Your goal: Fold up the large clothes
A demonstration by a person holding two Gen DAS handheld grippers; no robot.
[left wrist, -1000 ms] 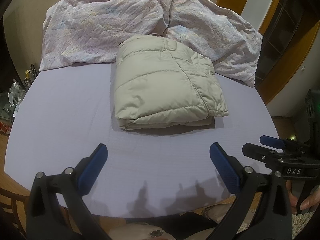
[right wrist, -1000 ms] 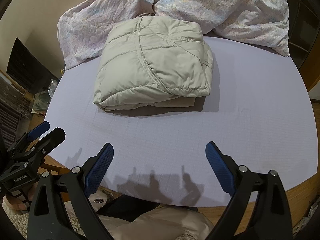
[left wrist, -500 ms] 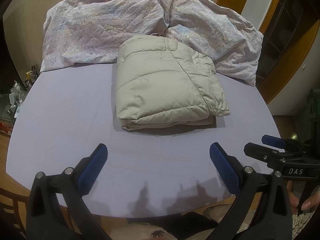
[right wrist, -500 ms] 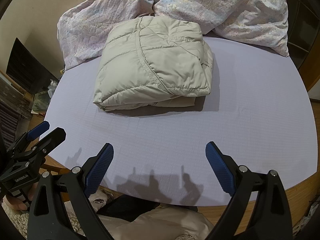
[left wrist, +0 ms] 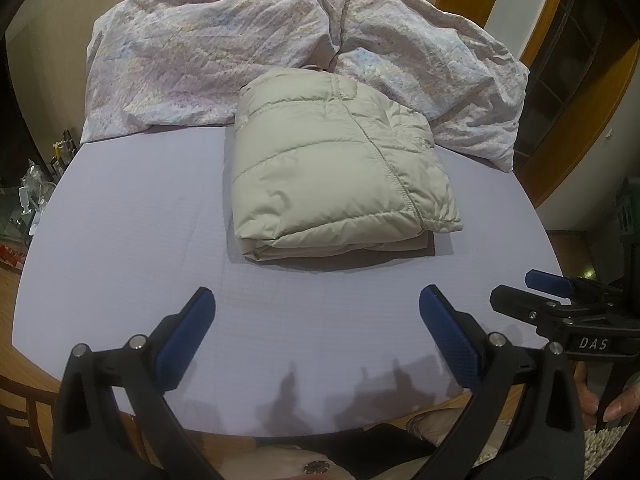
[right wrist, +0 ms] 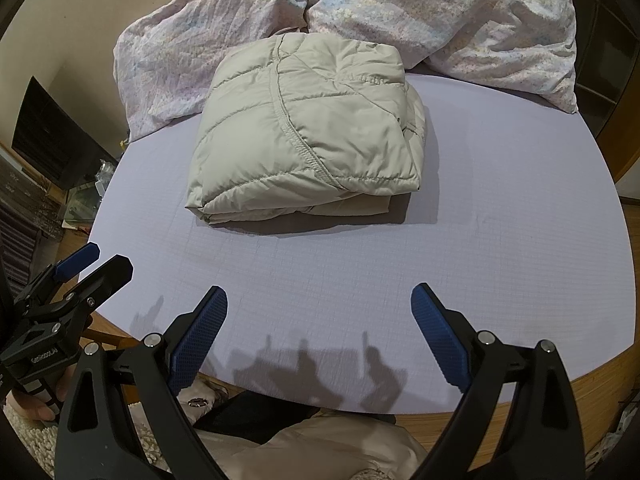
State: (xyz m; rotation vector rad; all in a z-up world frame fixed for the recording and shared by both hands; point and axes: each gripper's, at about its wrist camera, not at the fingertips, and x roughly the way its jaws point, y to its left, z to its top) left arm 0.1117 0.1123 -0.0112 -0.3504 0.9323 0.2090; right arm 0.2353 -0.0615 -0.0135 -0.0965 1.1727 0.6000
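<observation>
A beige quilted puffer jacket (left wrist: 336, 168) (right wrist: 308, 136) lies folded into a thick square packet on the lilac-covered table (left wrist: 120, 220) (right wrist: 500, 220), toward its far side. My left gripper (left wrist: 316, 308) is open above the near edge of the table, well short of the jacket, with nothing between its blue pads. To its right hangs my right gripper (right wrist: 320, 308), equally open and empty at the near edge. Each gripper shows at the edge of the other's view: the right one (left wrist: 560, 292), the left one (right wrist: 80, 264).
A crumpled pale floral quilt (left wrist: 224, 52) (right wrist: 440, 12) is heaped along the table's far side, touching the jacket's back edge. A person's hand (left wrist: 612, 404) holds the right tool. Cluttered shelves (right wrist: 52, 184) stand left; a wooden door frame (left wrist: 580, 112) stands right.
Both grippers stay open and nearly still. The left wrist view has drifted slightly, so the jacket sits a little lower and further right in it.
</observation>
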